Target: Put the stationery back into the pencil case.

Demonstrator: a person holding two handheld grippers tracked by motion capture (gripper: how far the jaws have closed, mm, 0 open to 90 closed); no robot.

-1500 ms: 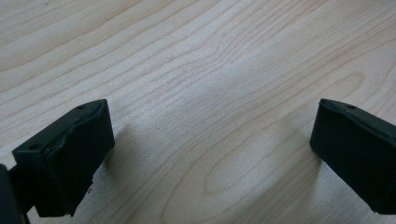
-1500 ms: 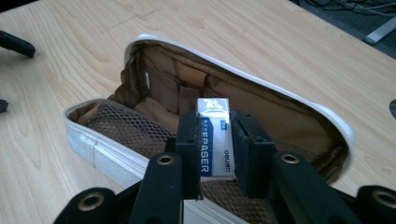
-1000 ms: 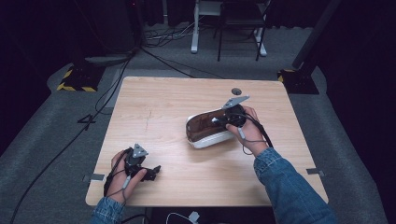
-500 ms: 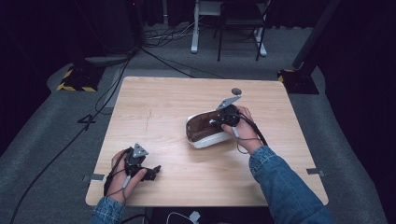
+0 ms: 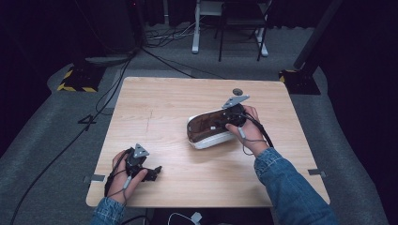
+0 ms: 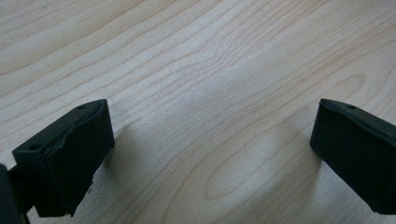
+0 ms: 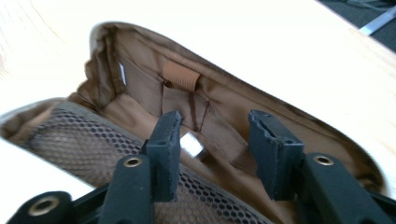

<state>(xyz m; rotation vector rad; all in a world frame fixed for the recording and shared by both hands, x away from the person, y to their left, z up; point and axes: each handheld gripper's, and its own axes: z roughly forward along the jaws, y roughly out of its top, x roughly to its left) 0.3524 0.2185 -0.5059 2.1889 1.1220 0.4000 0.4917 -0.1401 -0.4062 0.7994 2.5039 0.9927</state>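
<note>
From the high view, a white pouch [image 5: 209, 131] lay open mid-counter [image 5: 155, 103], the right gripper [image 5: 233, 115] at its mouth. In the left gripper view, the jaws gaped wide over bare wood. In the right gripper view, half-open jaws hovered empty inside the brown lining [image 7: 219, 105]; reaching in seemed underway, next probably grasping something inside.

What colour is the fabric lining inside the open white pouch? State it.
Brown; the pouch's fabric lining shows best in the right gripper view, beside a brown mesh pocket.

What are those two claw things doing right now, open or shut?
Left gripper: open, holding nothing, just above the bare table.
Right gripper: open, its jaws reaching into the open pouch, clamping nothing.
</note>
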